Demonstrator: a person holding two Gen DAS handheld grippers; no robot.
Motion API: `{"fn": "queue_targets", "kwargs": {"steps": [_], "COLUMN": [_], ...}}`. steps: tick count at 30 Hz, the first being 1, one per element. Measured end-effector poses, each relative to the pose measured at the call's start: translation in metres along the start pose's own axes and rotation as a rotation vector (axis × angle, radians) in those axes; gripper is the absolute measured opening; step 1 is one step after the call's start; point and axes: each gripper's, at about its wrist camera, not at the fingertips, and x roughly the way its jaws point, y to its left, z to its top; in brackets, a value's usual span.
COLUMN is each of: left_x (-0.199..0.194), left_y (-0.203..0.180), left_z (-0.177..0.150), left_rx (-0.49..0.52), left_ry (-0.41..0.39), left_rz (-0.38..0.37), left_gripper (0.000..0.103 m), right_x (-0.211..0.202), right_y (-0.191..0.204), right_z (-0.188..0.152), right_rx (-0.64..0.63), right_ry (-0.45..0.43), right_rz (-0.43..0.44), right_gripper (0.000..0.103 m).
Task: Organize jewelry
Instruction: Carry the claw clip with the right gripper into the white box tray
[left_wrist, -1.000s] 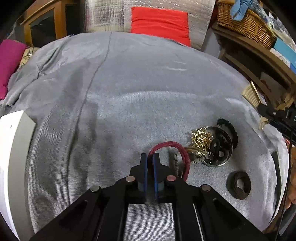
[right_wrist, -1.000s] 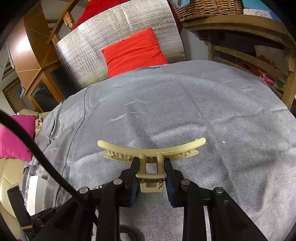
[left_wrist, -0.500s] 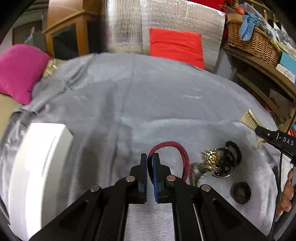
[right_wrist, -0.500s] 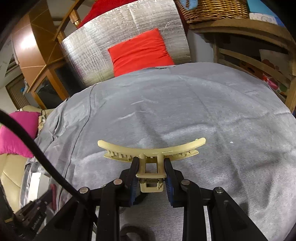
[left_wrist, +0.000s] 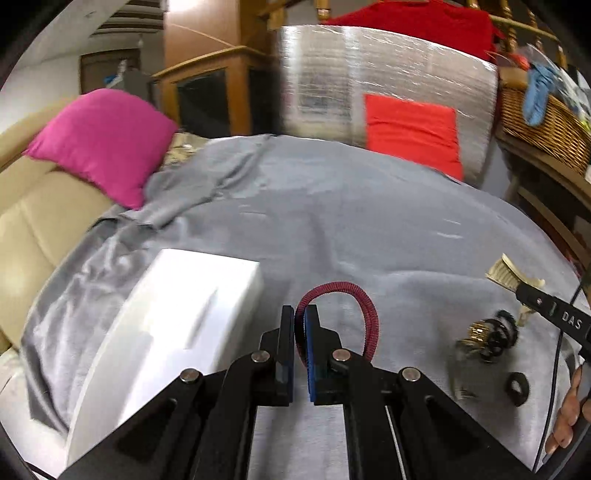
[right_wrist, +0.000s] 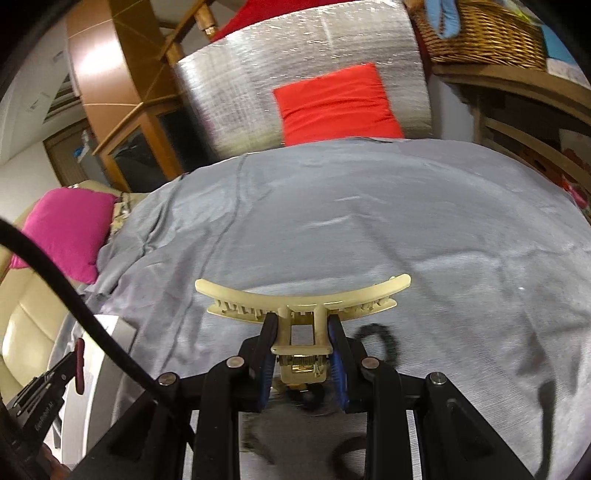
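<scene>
My left gripper (left_wrist: 300, 314) is shut on a dark red elastic hair band (left_wrist: 364, 302), whose loop arcs up and to the right of the pads. Just left of it lies a white box (left_wrist: 173, 321) on the grey cloth (left_wrist: 369, 221). My right gripper (right_wrist: 303, 325) is shut on the hinge of a cream claw hair clip (right_wrist: 303, 299), whose curved toothed bar stands crosswise above the cloth. In the left wrist view the right gripper (left_wrist: 519, 286) with the clip (left_wrist: 504, 273) shows at the right edge. A tangle of gold and black jewelry (left_wrist: 487, 336) lies below it.
A black ring-shaped piece (left_wrist: 517, 387) lies near the jewelry pile, and a black scrunchie (right_wrist: 380, 336) sits under the right gripper. A pink cushion (left_wrist: 103, 144), a beige sofa (left_wrist: 33, 221), a red cushion (right_wrist: 332, 103) and a wicker basket (left_wrist: 543, 122) ring the cloth.
The left gripper has lifted the red band and swung left, so the white box now fills its lower left and the jewelry pile has slid right. The right gripper carried the clip leftwards over the cloth.
</scene>
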Motion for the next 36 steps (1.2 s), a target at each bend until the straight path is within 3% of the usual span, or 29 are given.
{"fn": "queue_targets", "kwargs": {"steps": [8, 18, 30, 36], "left_x": [-0.017, -0.020, -0.013, -0.008], "left_y": [0.052, 0.095, 0.132, 0.141], "left_z": [-0.005, -0.008, -0.013, -0.013], "left_rx": [-0.067, -0.115, -0.150, -0.155], "left_ry": [-0.018, -0.016, 0.010, 0.017], "left_rz": [0.081, 0.148, 0.221, 0.250], "left_gripper": [0.005, 0.005, 0.005, 0.005], "right_x": [-0.002, -0.002, 0.042, 0.066], "right_y": [0.058, 0.121, 0.209, 0.238], "right_z": [-0.016, -0.012, 0.002, 0.001], "right_rx": [-0.080, -0.119, 0.016, 0.056], "right_ry": [0.019, 0.052, 0.194, 0.248], "right_rz": [0.072, 0.270, 0.567, 0.639], "right_gripper": [0.028, 0.028, 0.028, 0.028]}}
